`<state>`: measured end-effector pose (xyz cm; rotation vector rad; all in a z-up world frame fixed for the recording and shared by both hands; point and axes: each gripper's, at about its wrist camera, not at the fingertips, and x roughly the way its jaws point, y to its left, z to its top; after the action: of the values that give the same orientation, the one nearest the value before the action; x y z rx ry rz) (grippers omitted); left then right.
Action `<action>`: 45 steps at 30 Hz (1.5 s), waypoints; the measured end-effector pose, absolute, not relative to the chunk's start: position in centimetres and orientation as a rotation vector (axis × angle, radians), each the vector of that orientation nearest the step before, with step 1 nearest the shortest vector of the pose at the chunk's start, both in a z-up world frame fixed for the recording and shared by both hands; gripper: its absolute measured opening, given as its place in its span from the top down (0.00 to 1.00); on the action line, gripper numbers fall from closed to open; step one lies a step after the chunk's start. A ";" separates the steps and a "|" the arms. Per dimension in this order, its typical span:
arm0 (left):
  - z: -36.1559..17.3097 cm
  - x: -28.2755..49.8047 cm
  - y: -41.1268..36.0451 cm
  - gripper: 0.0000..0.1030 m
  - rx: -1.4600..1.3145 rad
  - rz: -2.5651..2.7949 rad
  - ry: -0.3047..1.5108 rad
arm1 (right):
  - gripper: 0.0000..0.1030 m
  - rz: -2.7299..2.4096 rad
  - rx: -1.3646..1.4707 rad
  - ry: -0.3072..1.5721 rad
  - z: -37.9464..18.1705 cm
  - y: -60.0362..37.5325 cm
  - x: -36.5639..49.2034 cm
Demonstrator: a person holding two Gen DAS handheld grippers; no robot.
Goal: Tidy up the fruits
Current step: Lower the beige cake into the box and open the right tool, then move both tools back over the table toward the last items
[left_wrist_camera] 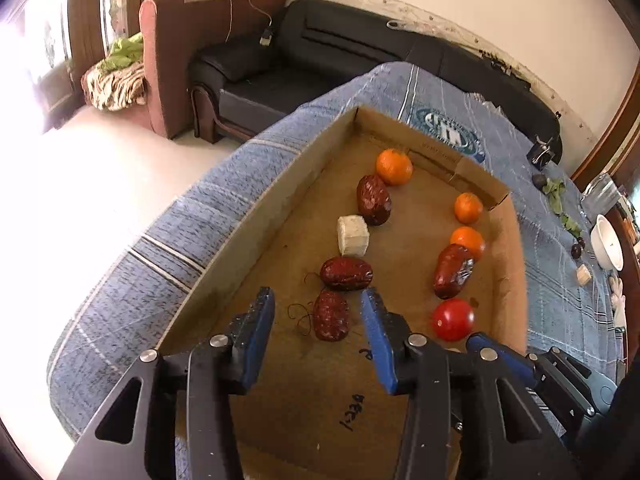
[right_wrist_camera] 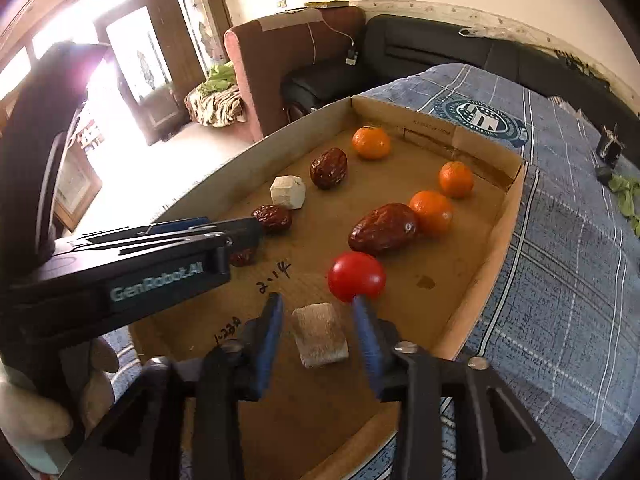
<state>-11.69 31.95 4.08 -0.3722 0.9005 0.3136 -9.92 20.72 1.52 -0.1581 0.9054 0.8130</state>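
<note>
The fruits lay in two loose rows on the floor of a shallow brown cardboard tray [left_wrist_camera: 256, 208] set on a blue checked cloth [left_wrist_camera: 132, 252], seemingly so that each row gathers like with like: wrinkled dark-red dates and one orange mandarin along the left, mandarins, a large date and a glossy red tomato [right_wrist_camera: 356, 277] along the right. The left tool [left_wrist_camera: 318, 308] stood partly open, gripping nothing, with a small dark-red date [left_wrist_camera: 330, 315] lying free between its blue fingers. The right tool [right_wrist_camera: 318, 306] was likewise partly open around a pale beige block [right_wrist_camera: 319, 335] resting on the cardboard, apparently untouched.
</note>
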 end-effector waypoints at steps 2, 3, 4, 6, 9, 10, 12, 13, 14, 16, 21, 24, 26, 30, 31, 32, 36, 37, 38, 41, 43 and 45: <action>4.9 -12.3 31.8 0.49 -0.372 0.318 0.877 | 0.53 0.810 -0.109 0.898 2.4 19.4 -10.2; 5.3 -12.6 31.7 0.46 -0.368 0.325 0.863 | 0.51 0.804 -0.083 0.894 2.6 18.8 -10.2; 5.7 -12.9 31.5 0.45 -0.360 0.333 0.850 | 0.49 0.791 -0.041 0.886 3.0 17.7 -10.3; 6.3 -13.4 31.1 0.45 -0.345 0.336 0.836 | 0.39 0.760 0.040 0.872 3.6 15.4 -10.3; 7.1 -13.9 29.6 0.45 -0.314 0.321 0.818 | 0.32 0.663 0.168 0.863 3.6 11.1 -9.9; 7.3 -13.9 29.1 0.45 -0.300 0.316 0.814 | 0.32 0.636 0.192 0.865 3.5 10.1 -9.7; 7.8 -13.9 27.3 0.43 -0.253 0.303 0.801 | 0.32 0.563 0.234 0.862 3.3 7.8 -9.5; 8.1 -13.9 26.3 0.37 -0.221 0.297 0.793 | 0.32 0.537 0.244 0.859 3.3 7.1 -9.6; 8.2 -14.0 25.2 0.34 -0.188 0.296 0.784 | 0.32 0.514 0.255 0.856 3.2 6.4 -9.5; 8.4 -14.1 23.3 0.24 -0.130 0.290 0.767 | 0.32 0.481 0.277 0.859 3.0 5.3 -9.7; 8.7 -14.4 20.2 0.24 -0.071 0.241 0.769 | 0.32 0.454 0.289 0.860 3.1 3.5 -10.7; 8.9 -14.6 18.8 0.24 -0.032 0.237 0.765 | 0.32 0.455 0.283 0.847 3.3 3.1 -11.2; 9.0 -14.6 18.1 0.24 -0.017 0.230 0.765 | 0.32 0.454 0.280 0.840 3.3 2.7 -11.5; 9.0 -14.7 16.9 0.24 0.010 0.221 0.768 | 0.31 0.455 0.296 0.837 3.2 1.8 -11.8; 9.0 -14.7 16.6 0.24 0.014 0.220 0.770 | 0.31 0.454 0.299 0.835 3.3 1.6 -11.8; 9.0 -14.6 16.4 0.24 0.018 0.217 0.772 | 0.31 0.453 0.302 0.833 3.3 1.3 -11.9; 8.7 -14.6 15.6 0.24 0.033 0.204 0.781 | 0.30 0.440 0.317 0.827 3.3 0.3 -11.9; 8.7 -14.6 15.4 0.24 0.036 0.200 0.783 | 0.29 0.435 0.323 0.827 3.2 0.0 -11.9; 8.6 -14.5 15.2 0.24 0.039 0.195 0.787 | 0.29 0.432 0.327 0.829 3.1 -0.2 -11.8; 8.3 -14.4 14.7 0.24 0.051 0.186 0.795 | 0.28 0.422 0.342 0.839 2.8 -0.8 -11.7; 8.1 -14.3 14.4 0.24 0.056 0.179 0.800 | 0.28 0.420 0.348 0.845 2.5 -1.1 -11.5; 8.0 -14.3 14.1 0.24 0.059 0.174 0.805 | 0.28 0.420 0.349 0.850 2.3 -1.2 -11.5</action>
<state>-14.27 14.11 8.00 0.0587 0.8046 0.1745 -11.46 -1.19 2.34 0.3490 0.8498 0.4204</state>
